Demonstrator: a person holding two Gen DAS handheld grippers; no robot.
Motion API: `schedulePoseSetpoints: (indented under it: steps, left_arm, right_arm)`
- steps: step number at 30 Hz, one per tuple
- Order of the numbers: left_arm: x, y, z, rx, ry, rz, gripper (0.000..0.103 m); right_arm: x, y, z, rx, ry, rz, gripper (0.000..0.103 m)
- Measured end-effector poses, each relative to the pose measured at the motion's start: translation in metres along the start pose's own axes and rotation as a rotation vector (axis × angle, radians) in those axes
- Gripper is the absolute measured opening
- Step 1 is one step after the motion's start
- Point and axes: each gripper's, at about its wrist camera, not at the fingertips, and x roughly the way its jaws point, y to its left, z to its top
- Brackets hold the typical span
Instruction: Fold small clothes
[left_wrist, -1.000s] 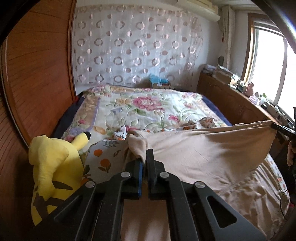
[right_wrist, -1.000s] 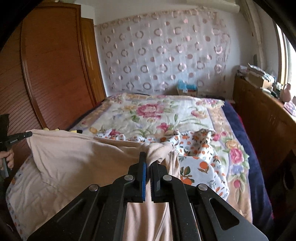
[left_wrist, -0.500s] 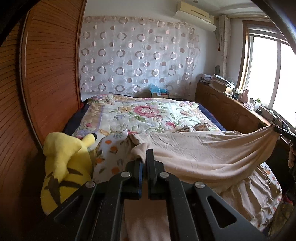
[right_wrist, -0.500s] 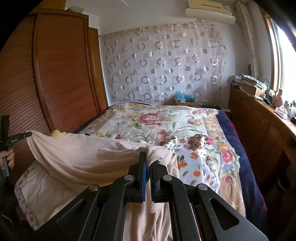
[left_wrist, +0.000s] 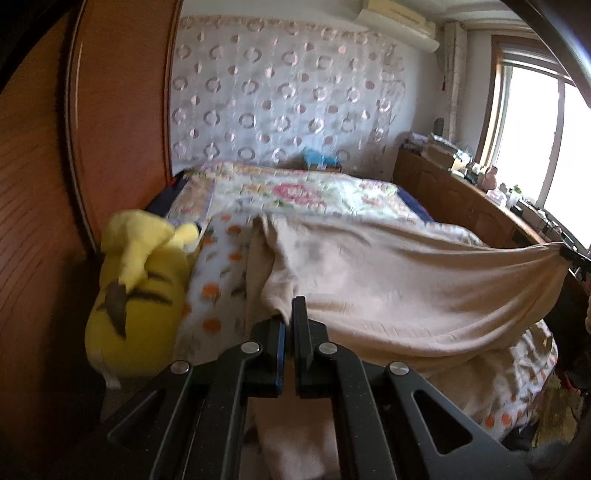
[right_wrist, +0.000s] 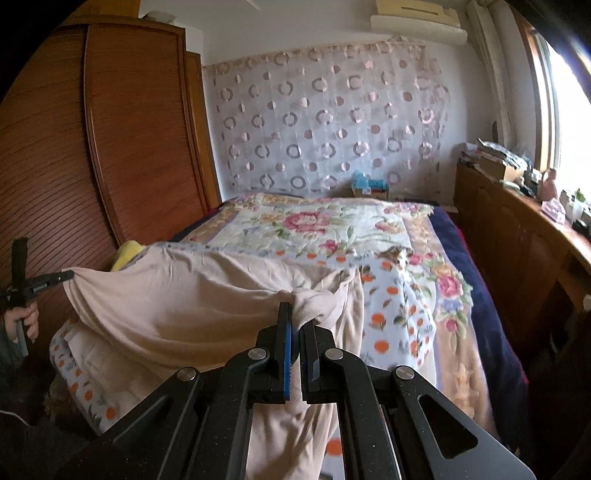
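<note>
**Beige cloth pulled back over the bed**

Both claws have drawn back toward the foot of the flowered bed (right_wrist: 332, 229), so the thin beige cotton garment (left_wrist: 388, 280) now hangs stretched between them. Left claw (left_wrist: 287, 317) is closed tight on one bunched corner; right claw (right_wrist: 295, 321) is closed on the other. I judge the cloth light, soft and sagging, best held at corners. A yellow plush toy (left_wrist: 136, 295) lies left of the left claw.

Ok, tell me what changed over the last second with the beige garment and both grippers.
Both grippers drew back toward the foot of the bed, pulling the beige garment with them; more floral quilt now lies bare beyond it, and the yellow plush toy looms larger in the left wrist view. Unchanged: left gripper and right gripper each clamped on a bunched corner, cloth stretched between them.
</note>
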Motion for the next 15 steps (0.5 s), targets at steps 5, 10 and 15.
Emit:
schedulePoseSetpoints:
  steps: [5,10,15]
  left_arm:
    - [-0.007,0.010,-0.021,-0.037,0.026,0.001,0.004]
    - [-0.022,0.016,-0.022,-0.046,0.001,0.004,0.004]
    - [-0.031,0.020,-0.015,-0.057,-0.026,0.015,0.004]
  right_arm:
    - [0.005,0.006,-0.001,0.006,0.027,0.005,0.003]
    - [0.000,0.015,0.011,-0.011,0.011,0.029,0.003]
    - [-0.021,0.016,0.017,-0.006,-0.063,0.042,0.003]
